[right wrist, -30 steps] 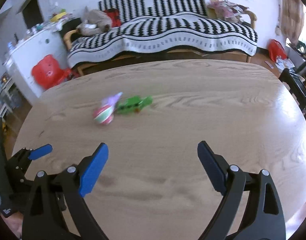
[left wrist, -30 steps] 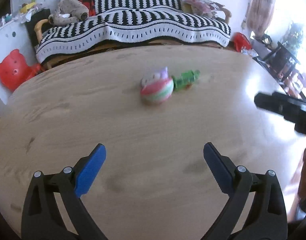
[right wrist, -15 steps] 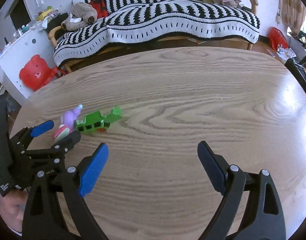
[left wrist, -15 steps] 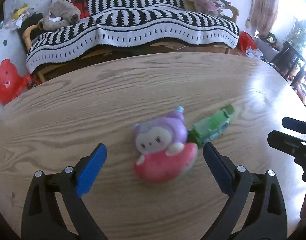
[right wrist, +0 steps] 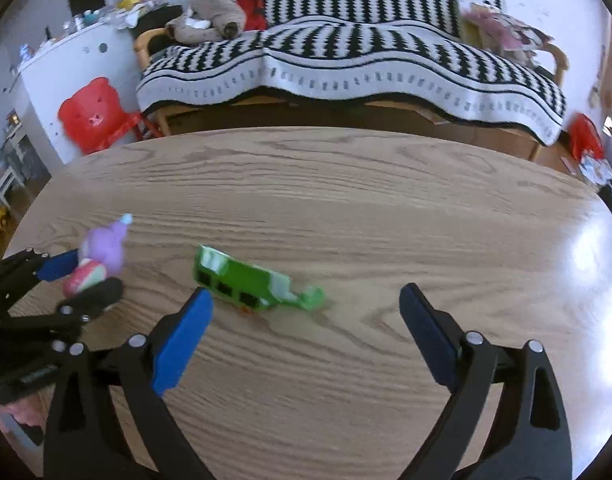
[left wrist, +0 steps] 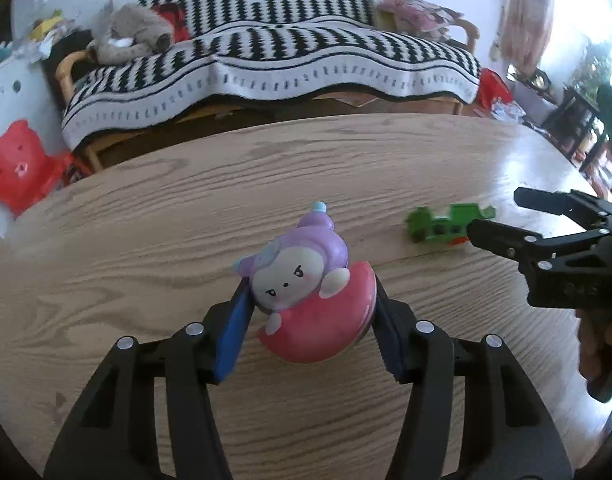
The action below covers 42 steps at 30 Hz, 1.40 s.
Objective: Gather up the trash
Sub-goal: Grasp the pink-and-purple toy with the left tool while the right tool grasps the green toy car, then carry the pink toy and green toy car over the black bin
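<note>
- Left gripper (left wrist: 312, 320) just closing, pads on both flanks of the moon toy (left wrist: 310, 300) on the table (left wrist: 145, 240): squeeze firmly, lift straight.
- Right gripper (right wrist: 306, 312) wide, empty, over the green toy (right wrist: 253, 284): straddle it evenly.

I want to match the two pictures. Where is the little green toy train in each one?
Left wrist view: green toy train lies right of centre on the table, just beyond the right gripper.
Right wrist view: it lies low, left of centre.
Shared landmark: the striped sofa blanket behind.
</note>
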Each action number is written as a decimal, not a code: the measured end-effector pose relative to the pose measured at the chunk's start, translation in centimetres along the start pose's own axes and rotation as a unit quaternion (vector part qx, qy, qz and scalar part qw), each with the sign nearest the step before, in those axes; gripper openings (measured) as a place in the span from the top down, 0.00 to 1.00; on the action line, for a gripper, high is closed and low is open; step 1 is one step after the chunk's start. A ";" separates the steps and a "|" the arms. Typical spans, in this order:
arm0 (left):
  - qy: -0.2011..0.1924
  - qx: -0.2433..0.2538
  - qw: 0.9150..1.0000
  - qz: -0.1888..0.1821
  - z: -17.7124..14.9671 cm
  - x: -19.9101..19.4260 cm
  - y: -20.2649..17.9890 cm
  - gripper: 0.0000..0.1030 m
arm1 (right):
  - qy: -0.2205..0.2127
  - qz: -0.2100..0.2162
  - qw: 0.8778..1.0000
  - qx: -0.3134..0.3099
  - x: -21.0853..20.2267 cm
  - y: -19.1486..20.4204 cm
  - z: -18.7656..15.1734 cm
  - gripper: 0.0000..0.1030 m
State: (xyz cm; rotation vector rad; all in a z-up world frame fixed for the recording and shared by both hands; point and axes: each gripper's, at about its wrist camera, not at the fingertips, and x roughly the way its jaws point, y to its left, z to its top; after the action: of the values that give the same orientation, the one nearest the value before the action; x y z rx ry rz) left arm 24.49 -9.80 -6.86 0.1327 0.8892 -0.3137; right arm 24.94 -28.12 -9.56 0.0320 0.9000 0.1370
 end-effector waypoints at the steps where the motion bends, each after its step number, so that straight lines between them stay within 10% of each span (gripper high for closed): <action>1: 0.002 -0.005 1.000 0.001 -0.1 -0.1 0.6 0.46 | 0.001 -0.001 1.000 -0.006 0.4 0.3 0.2 0.11; 8: 0.013 -0.007 1.000 0.016 -1.2 -0.4 2.2 0.46 | 0.022 -0.017 0.998 -0.055 3.5 2.0 0.6 0.13; 14: 0.016 0.001 1.000 0.024 -1.8 -0.9 2.1 0.46 | 0.020 -0.004 0.998 -0.061 3.3 2.5 0.4 0.55; 28: 0.009 0.033 0.999 0.040 -5.5 -8.9 0.4 0.46 | 0.031 0.013 0.999 -0.032 -4.9 2.6 -3.0 0.56; 42: -0.015 0.002 1.000 0.005 -16.2 -20.6 -1.7 0.46 | -0.014 0.053 0.999 -0.004 -21.7 5.3 -14.9 0.56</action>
State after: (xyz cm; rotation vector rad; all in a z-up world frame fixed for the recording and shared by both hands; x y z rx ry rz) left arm -0.19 -3.08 -0.92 0.1361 0.8581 -0.3066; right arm -0.59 -26.21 -1.49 0.0736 0.8690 0.2376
